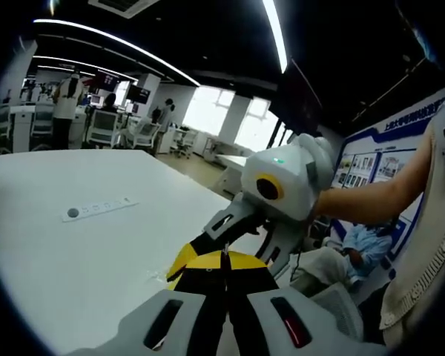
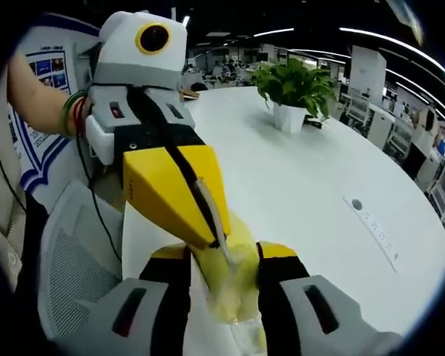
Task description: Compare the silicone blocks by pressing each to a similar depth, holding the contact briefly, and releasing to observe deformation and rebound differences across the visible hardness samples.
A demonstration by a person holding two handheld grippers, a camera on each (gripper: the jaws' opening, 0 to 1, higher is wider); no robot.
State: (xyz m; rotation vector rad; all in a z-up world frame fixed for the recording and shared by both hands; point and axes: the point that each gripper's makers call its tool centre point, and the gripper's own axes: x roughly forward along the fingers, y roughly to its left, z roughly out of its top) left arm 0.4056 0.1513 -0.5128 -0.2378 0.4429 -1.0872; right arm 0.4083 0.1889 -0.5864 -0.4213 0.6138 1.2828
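Note:
A pale yellow, translucent silicone block (image 2: 233, 285) sits between the yellow-tipped jaws of my right gripper (image 2: 224, 254), which hold it from both sides just above the white table (image 2: 311, 170). My left gripper (image 2: 216, 239) comes in from the upper left with its yellow jaws shut, and their tip presses into the top of the block. In the left gripper view, my left gripper (image 1: 224, 256) is shut at the bottom. Just beyond it are the white body and yellow tips of the right gripper (image 1: 185, 259), held by a bare forearm.
A potted plant (image 2: 297, 85) stands at the far side of the table, and a white power strip (image 2: 374, 226) (image 1: 100, 209) is set into the tabletop. A mesh office chair (image 2: 74, 274) is at the table's edge. A seated person (image 1: 356, 248) and desks lie beyond.

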